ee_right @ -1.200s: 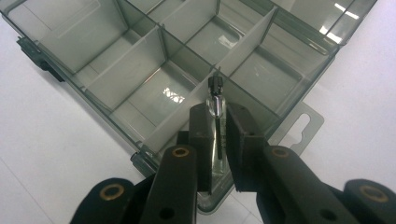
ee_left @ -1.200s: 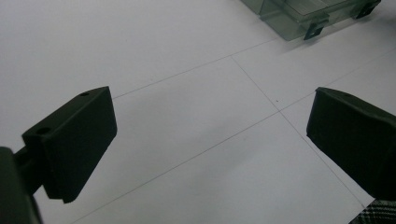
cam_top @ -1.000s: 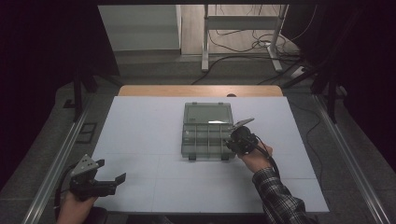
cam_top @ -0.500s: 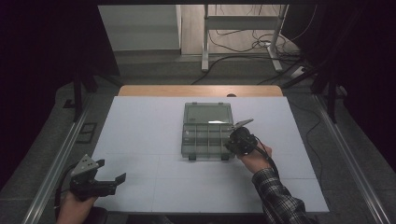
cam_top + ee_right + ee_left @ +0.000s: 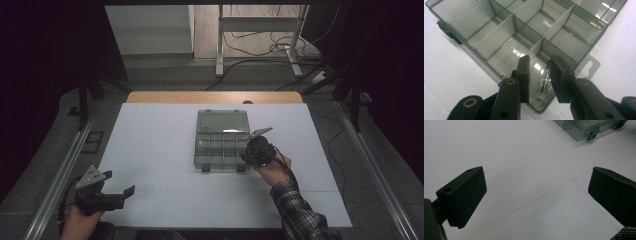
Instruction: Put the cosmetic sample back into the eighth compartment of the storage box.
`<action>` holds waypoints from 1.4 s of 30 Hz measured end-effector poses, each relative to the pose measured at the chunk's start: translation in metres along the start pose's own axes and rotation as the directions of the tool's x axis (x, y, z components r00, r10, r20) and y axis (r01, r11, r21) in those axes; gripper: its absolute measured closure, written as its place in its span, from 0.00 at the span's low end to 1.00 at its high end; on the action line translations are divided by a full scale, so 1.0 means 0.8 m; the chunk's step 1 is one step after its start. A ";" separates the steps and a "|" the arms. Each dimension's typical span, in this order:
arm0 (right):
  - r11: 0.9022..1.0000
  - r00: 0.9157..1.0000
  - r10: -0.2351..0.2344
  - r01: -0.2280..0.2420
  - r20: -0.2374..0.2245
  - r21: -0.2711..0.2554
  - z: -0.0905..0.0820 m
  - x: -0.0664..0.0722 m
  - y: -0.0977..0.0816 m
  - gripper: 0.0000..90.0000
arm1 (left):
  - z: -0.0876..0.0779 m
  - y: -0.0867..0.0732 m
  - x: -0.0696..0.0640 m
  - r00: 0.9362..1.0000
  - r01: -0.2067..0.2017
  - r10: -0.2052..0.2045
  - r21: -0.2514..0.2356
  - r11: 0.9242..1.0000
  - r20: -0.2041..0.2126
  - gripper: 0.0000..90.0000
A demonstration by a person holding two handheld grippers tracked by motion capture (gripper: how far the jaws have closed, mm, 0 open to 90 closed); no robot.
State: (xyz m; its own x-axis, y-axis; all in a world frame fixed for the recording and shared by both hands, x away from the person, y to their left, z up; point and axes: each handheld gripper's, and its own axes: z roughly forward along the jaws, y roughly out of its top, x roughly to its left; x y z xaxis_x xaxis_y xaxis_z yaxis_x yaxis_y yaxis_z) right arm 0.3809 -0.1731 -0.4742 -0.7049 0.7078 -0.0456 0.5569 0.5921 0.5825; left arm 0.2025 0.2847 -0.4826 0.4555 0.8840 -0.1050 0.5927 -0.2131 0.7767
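Right tongs [image 5: 537,68] hover over the near right corner of the smoky clear organizer box [image 5: 221,141], jaws a little apart, with a small greenish clear piece [image 5: 544,83] standing on edge in the corner compartment between them; whether the jaws touch it, I cannot tell. Box sits mid-counter [image 5: 150,130], lid [image 5: 222,121] flung back, dividers showing. Left tongs [image 5: 107,192] rest low at the counter's near left corner, jaws spread wide, holding nothing, well apart from the box.
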 end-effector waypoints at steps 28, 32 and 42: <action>0.999 0.998 0.007 -0.010 -0.059 -0.049 -0.019 0.005 -0.004 0.50 | 0.000 0.000 0.000 1.000 -0.001 0.001 -0.001 1.000 0.004 0.03; 0.998 0.998 0.010 -0.014 -0.064 -0.055 -0.022 0.006 -0.005 0.47 | 0.000 0.000 0.000 1.000 0.000 0.000 -0.001 1.000 0.007 0.03; 0.997 0.996 0.025 -0.031 -0.090 -0.068 -0.032 0.008 -0.012 0.40 | 0.000 0.000 0.000 1.000 -0.004 0.004 -0.001 1.000 0.008 0.03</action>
State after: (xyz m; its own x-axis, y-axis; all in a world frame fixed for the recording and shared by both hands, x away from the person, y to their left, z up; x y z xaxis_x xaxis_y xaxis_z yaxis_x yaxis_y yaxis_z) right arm 0.3599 -0.1836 -0.4594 -0.7274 0.6848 0.0426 0.5476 0.5420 0.6375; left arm 0.2027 0.2848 -0.4826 0.4632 0.8798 -0.1071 0.5904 -0.2162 0.7776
